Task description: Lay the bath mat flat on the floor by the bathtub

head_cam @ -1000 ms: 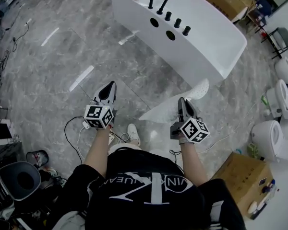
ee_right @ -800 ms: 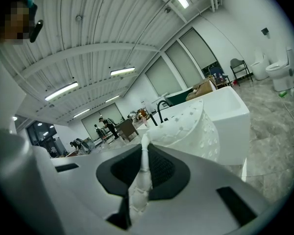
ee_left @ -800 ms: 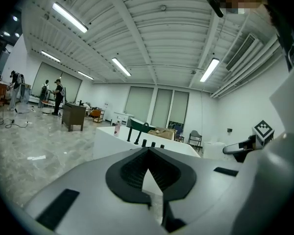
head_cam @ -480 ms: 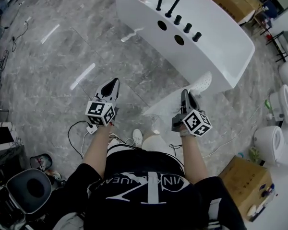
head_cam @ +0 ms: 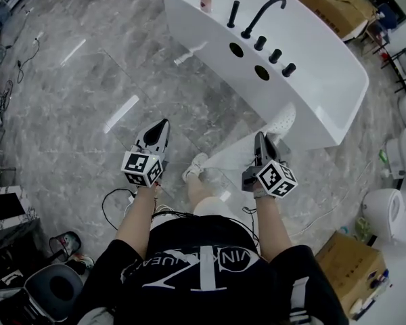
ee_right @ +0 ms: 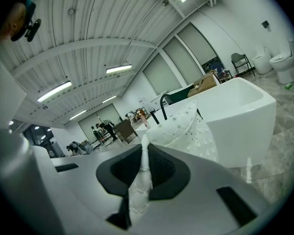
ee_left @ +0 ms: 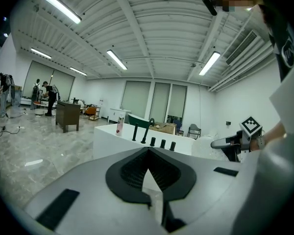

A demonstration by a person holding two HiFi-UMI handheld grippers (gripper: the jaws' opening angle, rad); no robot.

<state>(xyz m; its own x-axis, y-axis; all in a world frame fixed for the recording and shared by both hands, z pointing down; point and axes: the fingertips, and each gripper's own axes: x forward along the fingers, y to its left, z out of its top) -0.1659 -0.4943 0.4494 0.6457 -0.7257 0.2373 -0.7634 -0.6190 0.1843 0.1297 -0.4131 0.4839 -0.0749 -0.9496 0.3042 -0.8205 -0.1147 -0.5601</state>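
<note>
A big open work hall with a bathroom mock-up in it, not a lived-in home.

I stand on a grey marbled floor (head_cam: 74, 93) beside a free-standing white bathtub (head_cam: 311, 73) with a black tap (head_cam: 260, 12). Yet loose toilets (head_cam: 382, 212) line one side, cardboard boxes (head_cam: 345, 263) and cables (head_cam: 105, 205) lie about, and an office chair (head_cam: 51, 286) sits just behind me. My gripper views show a high ribbed ceiling (ee_left: 152, 28) with strip lights (ee_left: 116, 59), tall windows (ee_left: 159, 102), and people (ee_left: 49, 97) busy far across the hall.
</note>
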